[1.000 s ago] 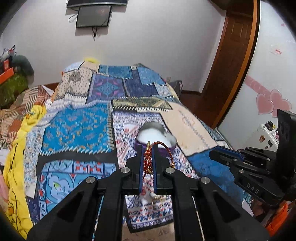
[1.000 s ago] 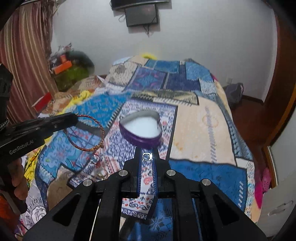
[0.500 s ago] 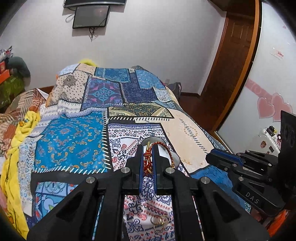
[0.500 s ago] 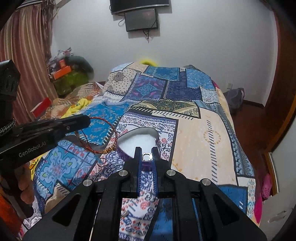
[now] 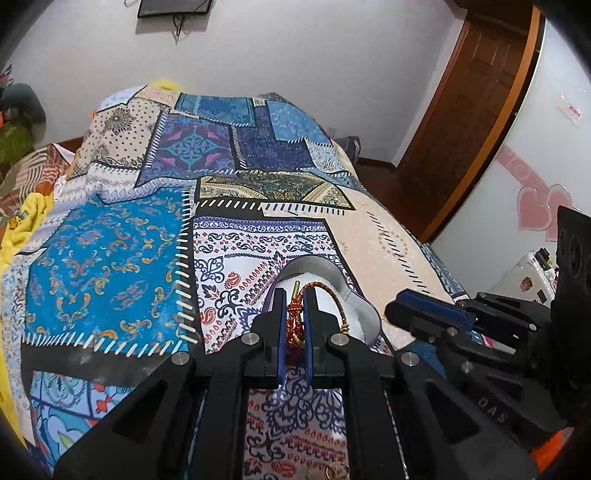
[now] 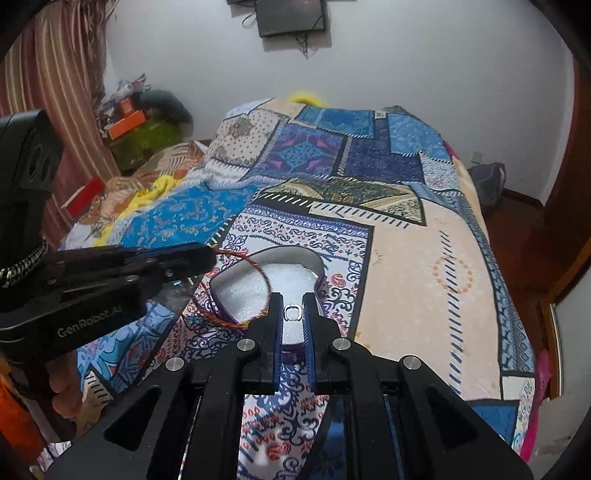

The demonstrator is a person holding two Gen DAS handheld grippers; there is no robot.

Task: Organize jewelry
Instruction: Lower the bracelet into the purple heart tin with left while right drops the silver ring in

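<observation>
Patchwork bedspread (image 5: 110, 258) in blue, cream and purple panels covering the bed. Yellow cloth (image 5: 26, 214) bunched along its left edge. Wall-mounted screen (image 6: 291, 18) above the headboard end, cables hanging below it. Striped curtain (image 6: 55, 74) at far left, beside a cluttered pile with an orange box (image 6: 123, 123). Wooden door (image 5: 469, 110) at right; pink heart decals (image 5: 539, 206) on the adjoining white surface.
</observation>
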